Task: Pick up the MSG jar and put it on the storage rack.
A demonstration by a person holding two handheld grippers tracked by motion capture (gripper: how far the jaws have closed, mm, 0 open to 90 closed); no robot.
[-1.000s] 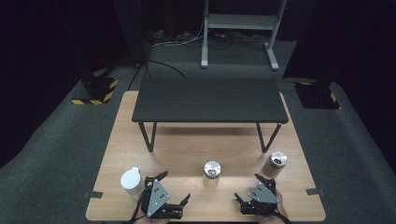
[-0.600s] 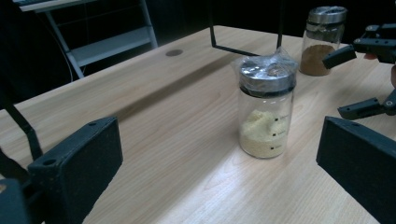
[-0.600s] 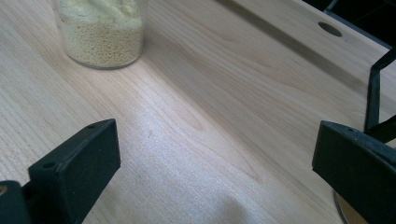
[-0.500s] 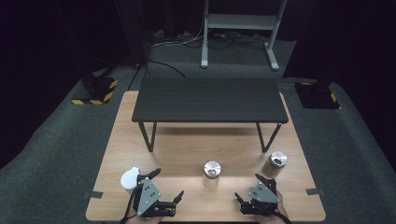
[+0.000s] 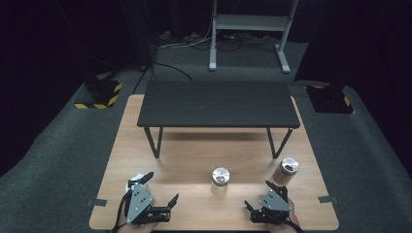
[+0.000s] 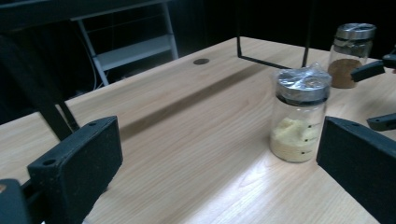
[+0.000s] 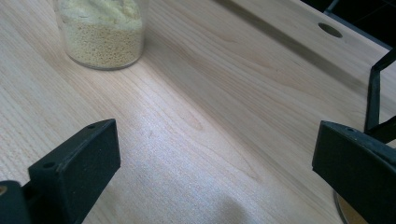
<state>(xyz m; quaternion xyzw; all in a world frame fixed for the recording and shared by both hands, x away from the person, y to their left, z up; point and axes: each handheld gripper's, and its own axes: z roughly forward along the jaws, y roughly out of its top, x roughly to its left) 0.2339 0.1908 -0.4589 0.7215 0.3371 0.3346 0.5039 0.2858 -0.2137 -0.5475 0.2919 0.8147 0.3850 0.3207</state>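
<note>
Left hand-held gripper [image 5: 160,189] sits at abt 7 o'clock on the table [image 5: 194,155], near the front edge, jaws spread wide & holding nothing. In the left gripper view its two black jaws stand far apart w/ bare wood between them. A white item [image 5: 133,184] lies just beside it at its 11 o'clock, partly hidden by the grey plate; can't tell what it is or whether it touches.

Right hand-held gripper [image 5: 256,206] at abt 5 o'clock on the table, also released, jaws wide, nothing between. Its own view looks low across the wood.

Yellow jar [image 5: 220,181] stands upright at 6 o'clock, roughly between the two grippers & a bit farther back, apart from both. Silver lid, clear glass, pale yellow powder in the lower half. In the left gripper view the jar [image 6: 299,116] is at 3 o'clock, just inside the right-hand jaw but farther off, lid looks wrapped in clear film. In the right gripper view its grainy base [image 7: 102,35] shows at 11 o'clock.

Brown jar [image 5: 286,171] upright at 4 o'clock on the table, near the right gripper's 1 o'clock, not touching. Silver lid, brown powder; also seen far right in the left gripper view [image 6: 351,53].

Black bench [image 5: 218,104] stands on the table's far half, at 12 o'clock, well apart from jars & grippers.
</note>
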